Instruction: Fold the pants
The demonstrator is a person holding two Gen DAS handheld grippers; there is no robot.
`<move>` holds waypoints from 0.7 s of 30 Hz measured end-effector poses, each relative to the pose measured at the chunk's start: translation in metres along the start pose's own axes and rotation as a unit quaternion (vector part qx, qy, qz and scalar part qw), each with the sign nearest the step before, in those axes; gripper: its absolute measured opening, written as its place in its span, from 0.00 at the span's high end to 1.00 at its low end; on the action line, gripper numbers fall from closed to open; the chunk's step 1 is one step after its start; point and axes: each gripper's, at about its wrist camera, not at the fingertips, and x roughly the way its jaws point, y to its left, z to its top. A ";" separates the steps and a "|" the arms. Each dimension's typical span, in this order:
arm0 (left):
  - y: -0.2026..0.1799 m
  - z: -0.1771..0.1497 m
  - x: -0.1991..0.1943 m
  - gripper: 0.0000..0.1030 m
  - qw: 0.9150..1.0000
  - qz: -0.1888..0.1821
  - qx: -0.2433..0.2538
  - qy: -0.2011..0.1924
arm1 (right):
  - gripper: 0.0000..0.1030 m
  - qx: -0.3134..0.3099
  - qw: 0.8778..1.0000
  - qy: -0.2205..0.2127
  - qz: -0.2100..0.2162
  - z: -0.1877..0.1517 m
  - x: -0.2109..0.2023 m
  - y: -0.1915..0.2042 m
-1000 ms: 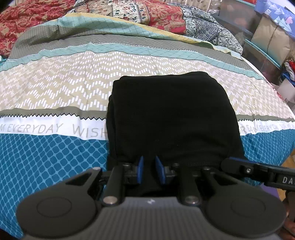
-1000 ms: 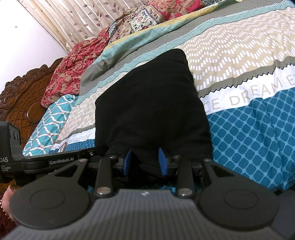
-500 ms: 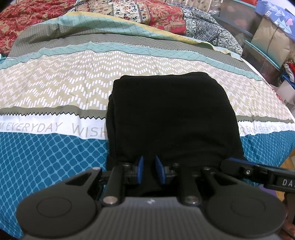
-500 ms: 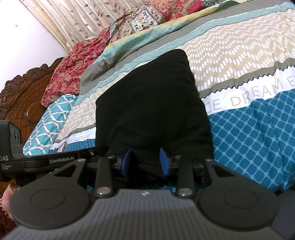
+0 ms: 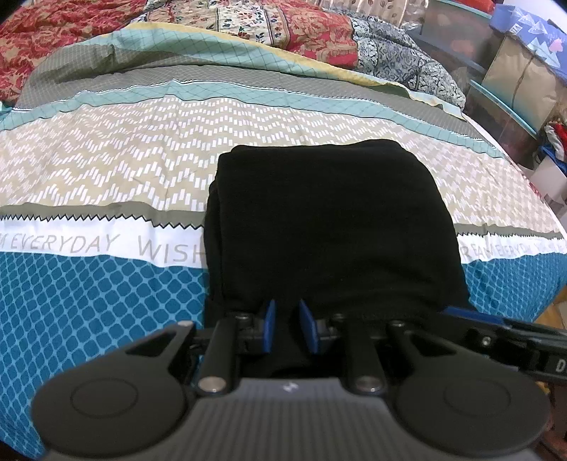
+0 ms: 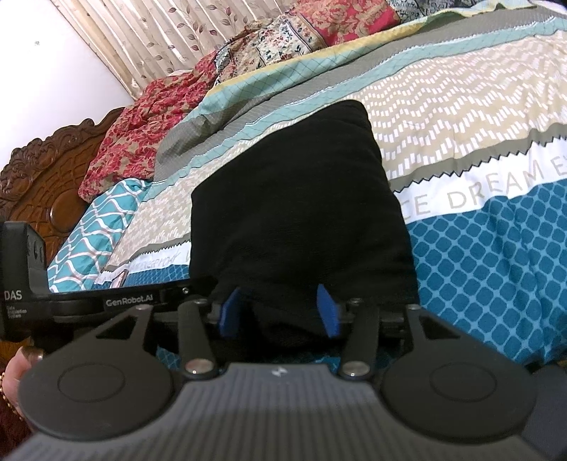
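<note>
The black pants [image 5: 329, 220] lie folded into a thick rectangle on the bed, their near edge at both grippers. In the left wrist view my left gripper [image 5: 287, 319] is shut on that near edge, with a fold of black cloth pinched in the narrow gap between its blue pads [image 5: 269, 324]. In the right wrist view the pants [image 6: 297, 191] stretch away from my right gripper [image 6: 278, 312]. Its jaws are opening, and the blue pads [image 6: 327, 314] stand wide apart with loose cloth lying between them, not pressed.
The patterned bedspread [image 5: 106, 283] surrounds the pants. Red floral quilts [image 5: 301, 32] are piled at the far side. Shelves with boxes [image 5: 514, 78] stand beyond the bed's right edge. A carved wooden headboard [image 6: 39, 184] and a person's hand [image 6: 14, 368] are at left.
My right gripper's pads have spread well apart and no longer pinch the pants' edge. The left gripper and the pants have stayed as they were.
</note>
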 end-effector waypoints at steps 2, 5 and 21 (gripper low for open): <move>0.001 -0.001 0.000 0.82 1.000 -0.003 -0.003 -0.001 | 0.47 -0.009 1.000 -0.011 -0.006 0.001 -0.005 0.003; 0.003 -0.001 0.000 0.82 1.000 -0.006 -0.008 -0.003 | 0.45 -0.027 0.999 -0.029 -0.022 0.000 -0.009 0.009; -0.001 -0.001 0.001 0.82 1.000 0.007 0.004 -0.004 | 0.44 0.029 0.998 -0.006 -0.053 -0.009 -0.001 -0.009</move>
